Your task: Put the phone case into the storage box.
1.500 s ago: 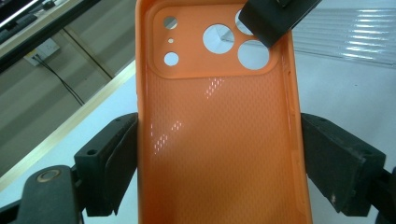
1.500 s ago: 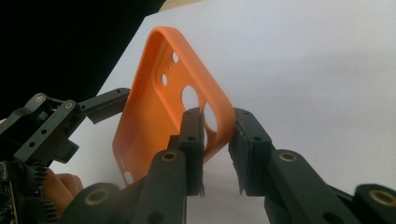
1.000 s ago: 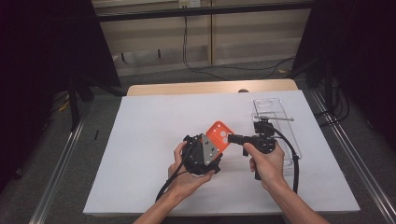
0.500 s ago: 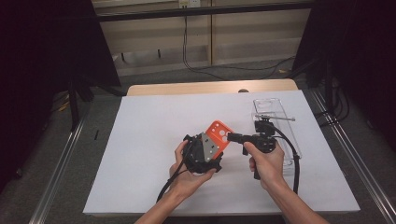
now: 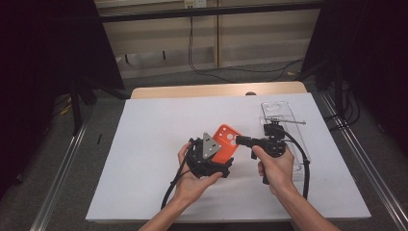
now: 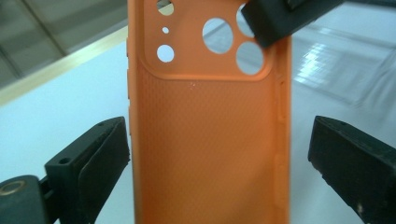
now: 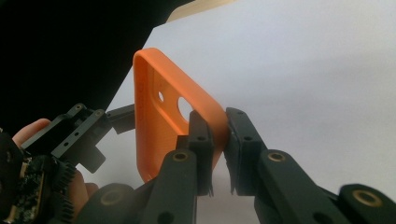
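Handover of an orange phone case (image 5: 225,143), mid-air over the white surface (image 5: 144,144).

Right gripper (image 7: 218,140): jaws together, clamped on the case's camera-cutout corner, one pad inside the shell, one outside. In the left gripper view that same gripper enters at top right, biting the corner next to the lens holes.

Left gripper (image 6: 217,154): jaws have just been opening and now stand apart, one either side of the case's lower half, gaps showing on both long edges. Case between them but not pressed (inner, textured face toward this camera).

Clear plastic tray (image 5: 288,139) lies on the surface beyond and beside the right gripper, a thin metal rod across it.

Progress, as judged: the transfer from left to right looks essentially made, with the right gripper alone bearing the case. Left to do: draw the left gripper clear of the case, then carry the case wherever it goes; the tray is the likely spot, though that is a guess.
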Available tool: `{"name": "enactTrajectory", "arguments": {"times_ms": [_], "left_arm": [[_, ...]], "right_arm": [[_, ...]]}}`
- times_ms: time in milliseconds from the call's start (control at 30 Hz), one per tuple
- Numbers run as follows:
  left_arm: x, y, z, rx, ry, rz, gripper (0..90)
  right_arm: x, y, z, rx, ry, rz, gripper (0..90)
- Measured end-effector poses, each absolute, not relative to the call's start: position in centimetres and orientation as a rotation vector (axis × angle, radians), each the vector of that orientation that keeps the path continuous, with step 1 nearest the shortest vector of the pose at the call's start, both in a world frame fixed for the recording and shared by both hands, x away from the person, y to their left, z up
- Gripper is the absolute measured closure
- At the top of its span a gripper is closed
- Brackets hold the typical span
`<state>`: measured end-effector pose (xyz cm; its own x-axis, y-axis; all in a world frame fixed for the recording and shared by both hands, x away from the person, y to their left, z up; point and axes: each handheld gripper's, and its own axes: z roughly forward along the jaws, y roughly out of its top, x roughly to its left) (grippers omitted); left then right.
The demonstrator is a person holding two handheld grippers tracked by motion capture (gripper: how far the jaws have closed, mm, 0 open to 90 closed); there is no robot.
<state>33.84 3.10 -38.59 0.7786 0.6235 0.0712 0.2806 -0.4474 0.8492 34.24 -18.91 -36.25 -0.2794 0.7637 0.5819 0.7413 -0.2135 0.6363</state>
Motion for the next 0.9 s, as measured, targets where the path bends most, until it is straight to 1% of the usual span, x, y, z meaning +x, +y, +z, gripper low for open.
{"name": "enactTrajectory", "arguments": {"times_ms": [200,367,467,600,767,900], "left_arm": [[34.1,4.1,-37.8,1.986,0.675,0.384,3.1],[34.4,5.0,-37.3,1.942,0.684,0.353,2.9],[34.5,5.6,-37.1,1.918,0.685,0.382,4.0],[34.9,6.3,-37.0,1.893,0.707,0.356,3.6],[35.0,6.7,-37.0,1.911,0.741,0.444,4.1],[35.0,7.0,-37.1,1.899,0.743,0.439,4.3]], "right_arm": [[34.0,-19.0,-35.8,1.819,1.951,1.546,81.5],[33.8,-19.1,-35.2,1.756,1.942,1.548,81.6],[33.8,-19.4,-35.1,1.734,1.938,1.542,81.6],[33.8,-19.7,-34.9,1.694,1.934,1.532,81.6],[33.7,-20.0,-34.8,1.658,1.935,1.516,81.7],[33.8,-20.3,-34.7,1.639,1.923,1.499,81.7]]}}
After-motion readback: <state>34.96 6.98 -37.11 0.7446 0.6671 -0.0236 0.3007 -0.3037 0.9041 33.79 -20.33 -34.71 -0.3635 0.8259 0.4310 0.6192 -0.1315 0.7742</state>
